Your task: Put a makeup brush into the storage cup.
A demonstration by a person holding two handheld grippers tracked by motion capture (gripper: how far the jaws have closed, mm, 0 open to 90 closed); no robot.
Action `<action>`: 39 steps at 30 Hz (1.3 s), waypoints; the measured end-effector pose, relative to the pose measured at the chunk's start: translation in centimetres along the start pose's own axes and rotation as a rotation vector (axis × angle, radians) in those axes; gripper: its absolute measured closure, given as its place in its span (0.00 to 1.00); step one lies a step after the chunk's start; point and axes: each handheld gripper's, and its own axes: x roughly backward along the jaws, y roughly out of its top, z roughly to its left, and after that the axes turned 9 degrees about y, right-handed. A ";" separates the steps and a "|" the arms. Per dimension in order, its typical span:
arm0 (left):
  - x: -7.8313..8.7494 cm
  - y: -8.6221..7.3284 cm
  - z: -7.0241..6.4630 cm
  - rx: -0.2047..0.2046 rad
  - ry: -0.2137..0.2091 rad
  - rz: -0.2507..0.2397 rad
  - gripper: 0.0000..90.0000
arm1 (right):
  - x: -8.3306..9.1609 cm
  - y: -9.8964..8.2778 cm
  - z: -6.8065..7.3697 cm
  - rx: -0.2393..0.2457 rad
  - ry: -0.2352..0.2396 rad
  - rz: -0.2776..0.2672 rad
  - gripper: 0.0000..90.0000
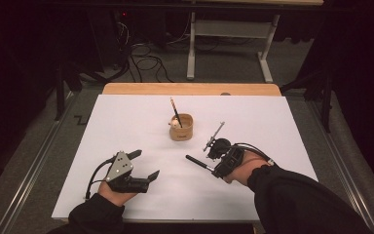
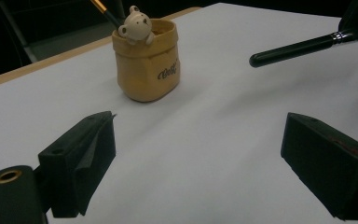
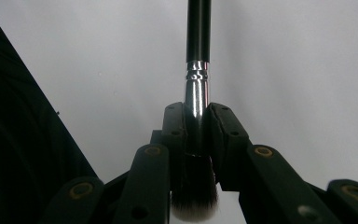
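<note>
while the right claw (image 3: pixel 196 126) clamps a brush (image 3: pixel 198 42), the left claw (image 2: pixel 198 154) gapes.

My left gripper (image 1: pixel 146 165) sits at the near left, its 2 black jaws spread wide with nothing between them, pointing right and slightly far. My left hand (image 1: pixel 111 191) holds it low from behind, sleeve at the near edge. My right gripper (image 1: pixel 213 168) is at the near right, jaws clamped tight and aimed left, with my right hand (image 1: pixel 246 168) behind it and the forearm angling in from the near right corner.
</note>
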 end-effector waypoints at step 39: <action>-1.9 3.9 -0.2 -0.129 0.112 -0.023 0.14 | 0.6 -0.1 -0.6 0.008 0.006 0.001 0.87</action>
